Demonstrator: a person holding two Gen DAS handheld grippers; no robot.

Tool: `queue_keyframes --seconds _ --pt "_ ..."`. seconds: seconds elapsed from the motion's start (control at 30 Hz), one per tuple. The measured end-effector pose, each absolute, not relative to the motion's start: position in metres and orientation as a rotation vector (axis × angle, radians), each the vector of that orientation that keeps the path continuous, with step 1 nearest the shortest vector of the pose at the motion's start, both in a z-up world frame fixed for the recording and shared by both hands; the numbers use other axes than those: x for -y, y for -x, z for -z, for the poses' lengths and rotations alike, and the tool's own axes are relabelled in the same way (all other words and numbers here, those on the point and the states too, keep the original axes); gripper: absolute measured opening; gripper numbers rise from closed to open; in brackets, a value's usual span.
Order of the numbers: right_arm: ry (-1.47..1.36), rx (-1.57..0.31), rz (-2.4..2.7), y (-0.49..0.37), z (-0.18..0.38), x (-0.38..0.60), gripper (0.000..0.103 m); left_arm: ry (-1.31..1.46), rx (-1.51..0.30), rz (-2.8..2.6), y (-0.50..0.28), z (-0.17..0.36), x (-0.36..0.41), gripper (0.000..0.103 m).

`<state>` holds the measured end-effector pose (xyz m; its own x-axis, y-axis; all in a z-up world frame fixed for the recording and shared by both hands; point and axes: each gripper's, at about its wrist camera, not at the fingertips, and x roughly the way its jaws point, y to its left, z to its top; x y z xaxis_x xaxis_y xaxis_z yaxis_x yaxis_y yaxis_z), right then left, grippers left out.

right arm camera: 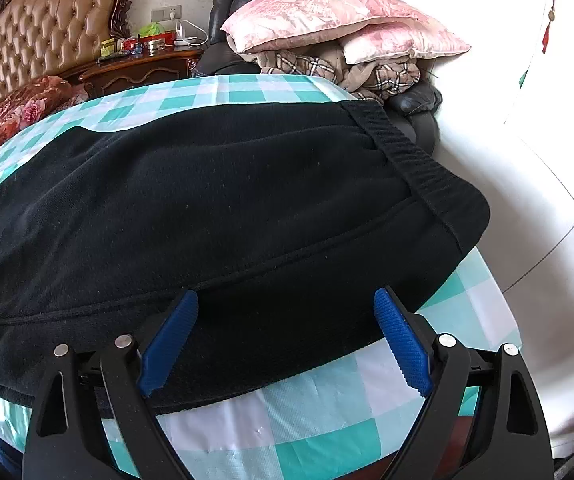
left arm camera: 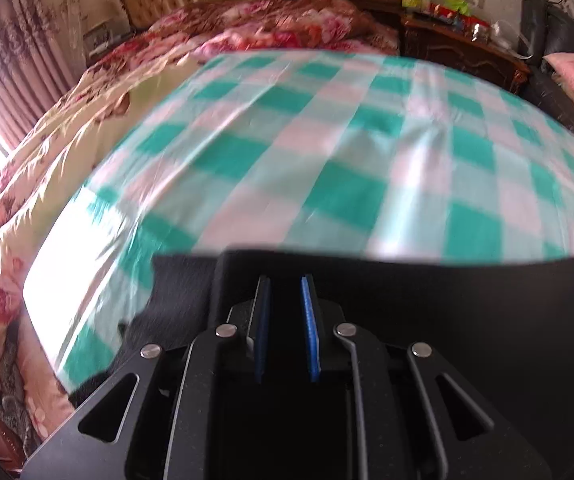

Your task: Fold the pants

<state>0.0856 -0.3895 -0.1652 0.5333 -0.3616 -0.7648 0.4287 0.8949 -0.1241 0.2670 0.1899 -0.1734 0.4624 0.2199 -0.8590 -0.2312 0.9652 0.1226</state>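
While the black pants [right arm camera: 215, 208] lie spread across the green-checked sheet [right arm camera: 327, 432], waistband [right arm camera: 411, 160] toward the pink pillows [right arm camera: 339, 20], the right gripper [right arm camera: 287, 312] stands wide apart over their near edge, holding nothing. The left gripper [left arm camera: 285, 284] is nearly closed on dark cloth.

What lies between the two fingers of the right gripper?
In the right wrist view, the near edge of the black pants lies between the open right gripper's fingers, untouched.

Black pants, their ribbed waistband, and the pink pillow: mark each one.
black pants [right arm camera: 207, 208], right wrist view, on the flat middle of the fabric
ribbed waistband [right arm camera: 407, 152], right wrist view, midway along the band
pink pillow [right arm camera: 327, 12], right wrist view, on its top face
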Motion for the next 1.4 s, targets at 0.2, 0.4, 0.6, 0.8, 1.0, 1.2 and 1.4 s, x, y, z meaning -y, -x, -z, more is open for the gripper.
queue_keyframes --seconds 0.2,0.4,0.6,0.8,1.0,1.2,1.4 --pt "-0.125 -0.856 0.395 -0.083 0.152 0.407 0.085 0.064 -1.020 -0.273 -0.248 0.165 -0.209 0.004" --pt "-0.136 -0.804 0.323 -0.129 0.101 0.485 0.086 0.046 -0.990 -0.290 -0.235 0.156 -0.207 0.006" --pt "-0.140 -0.999 0.183 -0.234 0.118 0.565 0.088 0.158 -0.905 -0.357 -0.201 0.137 -0.233 0.032" --pt "-0.192 -1.102 0.064 -0.266 0.159 0.578 0.058 0.371 -0.847 -0.340 -0.148 0.126 -0.277 0.036" --pt "-0.116 -1.065 0.137 -0.254 0.155 0.566 0.049 0.525 -0.849 -0.248 -0.135 0.130 -0.296 0.049" --pt "-0.150 -1.050 0.209 -0.233 0.152 0.574 0.048 0.711 -0.916 -0.380 -0.124 0.154 -0.316 0.052" --pt "-0.160 -1.035 0.255 -0.220 0.154 0.577 0.050 0.672 -0.898 -0.223 -0.143 0.155 -0.300 0.027"
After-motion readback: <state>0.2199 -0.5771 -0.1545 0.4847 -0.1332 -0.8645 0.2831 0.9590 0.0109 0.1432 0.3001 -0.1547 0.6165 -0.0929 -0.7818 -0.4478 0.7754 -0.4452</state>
